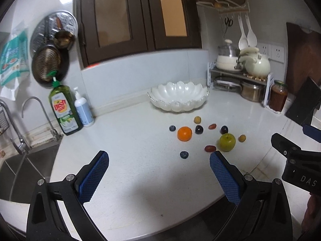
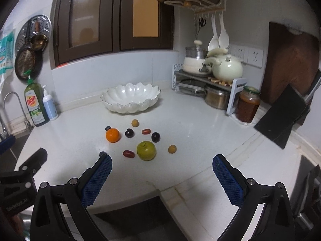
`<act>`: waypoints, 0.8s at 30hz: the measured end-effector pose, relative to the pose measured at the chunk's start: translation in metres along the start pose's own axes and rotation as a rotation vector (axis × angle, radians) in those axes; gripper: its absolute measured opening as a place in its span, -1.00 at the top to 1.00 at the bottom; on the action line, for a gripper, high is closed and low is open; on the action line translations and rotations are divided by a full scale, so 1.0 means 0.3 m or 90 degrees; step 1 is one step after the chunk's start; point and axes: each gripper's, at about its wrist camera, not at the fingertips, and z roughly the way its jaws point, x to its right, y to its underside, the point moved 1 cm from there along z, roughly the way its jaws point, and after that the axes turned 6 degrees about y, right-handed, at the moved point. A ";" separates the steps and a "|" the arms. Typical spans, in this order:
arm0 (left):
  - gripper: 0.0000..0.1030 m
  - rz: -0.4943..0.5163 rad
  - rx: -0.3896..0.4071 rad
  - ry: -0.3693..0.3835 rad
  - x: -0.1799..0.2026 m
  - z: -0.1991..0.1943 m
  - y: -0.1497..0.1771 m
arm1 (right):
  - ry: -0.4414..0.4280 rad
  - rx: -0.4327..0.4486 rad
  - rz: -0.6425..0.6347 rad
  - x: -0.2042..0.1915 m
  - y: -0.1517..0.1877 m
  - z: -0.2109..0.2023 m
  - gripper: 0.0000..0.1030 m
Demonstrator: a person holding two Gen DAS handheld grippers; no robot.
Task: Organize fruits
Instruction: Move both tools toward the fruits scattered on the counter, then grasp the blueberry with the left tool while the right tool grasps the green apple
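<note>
Fruit is scattered loose on the white counter (image 2: 190,124), just in front of the scalloped white bowl (image 2: 130,98), which is seen empty. A green apple (image 2: 146,150) lies nearest, w/ an orange (image 2: 112,135) to its left; two dark plums (image 2: 129,133), two red dates (image 2: 128,153), two small yellowish fruits (image 2: 172,149) and two blueberries (image 1: 184,154) are spread around them, none touching.

All fruit is ahead of both tools, nothing held. The right gripper (image 2: 162,159) is spread wide, apple just beyond the gap. The left gripper (image 1: 159,156) is likewise wide, blueberry just past its tips.

Near blueberry is mostly hidden behind a finger in right view; clear in left view. Sink (image 1: 24,172) is shown in left view.

Dish soap (image 2: 34,104) and a lotion bottle (image 2: 49,104) stand at left, a jar (image 2: 247,105) and pot rack (image 2: 208,80) at right; the way to the bowl is unobstructed.
</note>
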 end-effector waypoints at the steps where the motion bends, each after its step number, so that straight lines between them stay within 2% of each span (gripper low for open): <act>1: -0.93 0.000 0.001 0.002 0.001 0.015 -0.004 | -0.003 -0.008 0.003 -0.002 -0.003 0.023 -0.97; 15: -0.84 0.021 -0.103 0.058 0.000 0.310 -0.045 | 0.007 -0.105 0.013 -0.046 -0.026 0.285 -0.88; 24: -0.65 0.026 -0.164 0.104 0.010 0.458 -0.010 | 0.001 -0.152 0.016 -0.102 -0.009 0.405 -0.75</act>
